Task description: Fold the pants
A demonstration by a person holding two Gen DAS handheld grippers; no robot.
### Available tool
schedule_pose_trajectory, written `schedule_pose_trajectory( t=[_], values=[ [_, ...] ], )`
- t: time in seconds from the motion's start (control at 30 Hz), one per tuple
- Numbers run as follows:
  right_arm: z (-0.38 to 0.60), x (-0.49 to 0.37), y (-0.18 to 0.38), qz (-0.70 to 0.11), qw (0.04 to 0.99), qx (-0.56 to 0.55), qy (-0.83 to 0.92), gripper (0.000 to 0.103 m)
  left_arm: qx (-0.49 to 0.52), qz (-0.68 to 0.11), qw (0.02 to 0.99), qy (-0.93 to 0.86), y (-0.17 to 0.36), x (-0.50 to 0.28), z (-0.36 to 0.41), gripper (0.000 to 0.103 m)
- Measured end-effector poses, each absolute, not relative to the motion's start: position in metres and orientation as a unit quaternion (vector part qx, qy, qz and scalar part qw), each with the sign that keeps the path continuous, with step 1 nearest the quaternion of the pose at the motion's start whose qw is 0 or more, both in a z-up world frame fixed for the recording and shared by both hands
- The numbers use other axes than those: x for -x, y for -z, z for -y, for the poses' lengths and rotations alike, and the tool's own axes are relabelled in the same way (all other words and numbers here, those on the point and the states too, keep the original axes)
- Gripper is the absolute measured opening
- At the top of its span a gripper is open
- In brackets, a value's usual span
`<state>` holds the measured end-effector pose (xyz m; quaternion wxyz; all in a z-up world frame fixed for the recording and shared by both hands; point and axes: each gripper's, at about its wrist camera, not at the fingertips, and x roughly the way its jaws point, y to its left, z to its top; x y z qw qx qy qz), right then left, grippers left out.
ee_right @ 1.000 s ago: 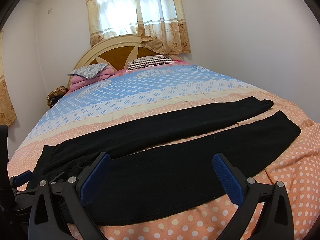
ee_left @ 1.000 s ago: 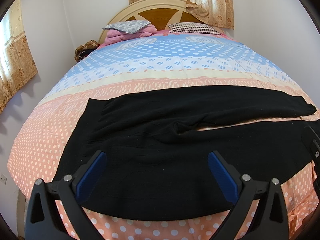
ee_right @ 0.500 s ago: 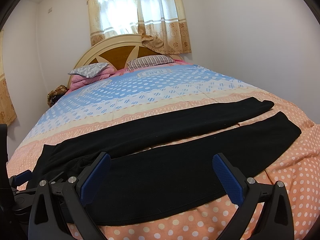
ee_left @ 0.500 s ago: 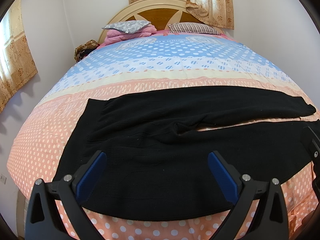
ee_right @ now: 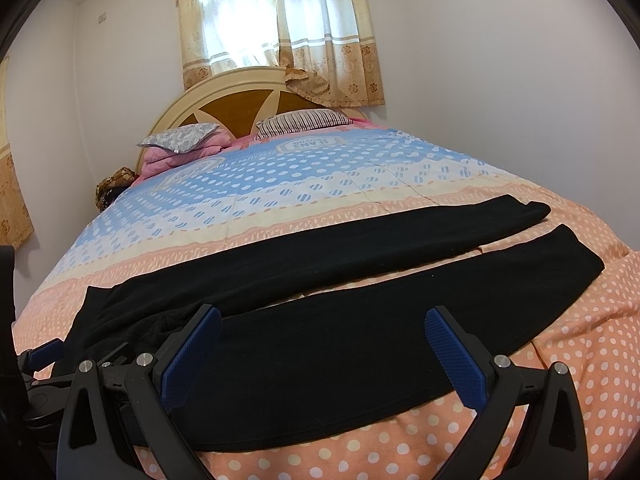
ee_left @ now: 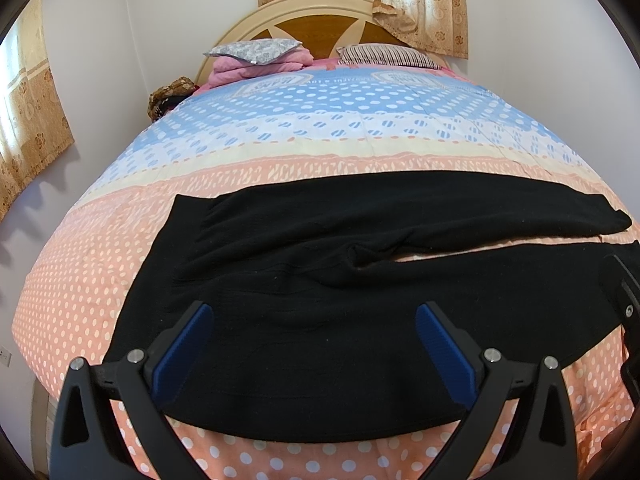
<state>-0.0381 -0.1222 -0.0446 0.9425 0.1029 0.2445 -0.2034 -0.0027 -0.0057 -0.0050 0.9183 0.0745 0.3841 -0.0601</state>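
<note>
Where the polka-dot bedspread (ee_left: pixel 80 280) lies beneath: black pants (ee_left: pixel 320 280) spread flat (legs parted), left gripper (ee_left: pixel 312 316) and right gripper (ee_right: pixel 322 318) both agape, empty

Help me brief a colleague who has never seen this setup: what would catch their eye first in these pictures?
The black pants dominate, spread flat across the near, peach polka-dot end of the bed, both legs running out to the right with a sliver of cover between them. Next, the blue-padded fingers of the open left hand-held gripper frame the waist area, and the open right hand-held gripper frames the nearer leg. Beyond, pillows sit against a rounded headboard.
</note>
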Motion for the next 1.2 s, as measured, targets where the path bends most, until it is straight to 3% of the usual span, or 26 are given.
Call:
schedule_pose_trajectory(
  t=[0.67,1.03,1.13,1.2],
  values=[
    [0.123,0.032,0.047,-0.252,0.942,-0.103,0.197,0.102,-0.069,-0.392,0.915,0.062,0.009,-0.012,-0.013,0.103],
    [0.119,0.005,0.058,-0.275,0.946,-0.085,0.145,0.102,0.032,-0.402,0.913,0.062,-0.002,-0.12,-0.141,0.101],
    [0.115,-0.004,0.062,-0.284,0.946,-0.079,0.139,0.102,0.059,-0.435,0.896,0.068,0.012,-0.166,-0.16,0.086],
    [0.114,-0.009,0.065,-0.289,0.945,-0.075,0.136,0.102,0.078,-0.464,0.879,0.077,0.028,-0.192,-0.166,0.065]
  ],
)
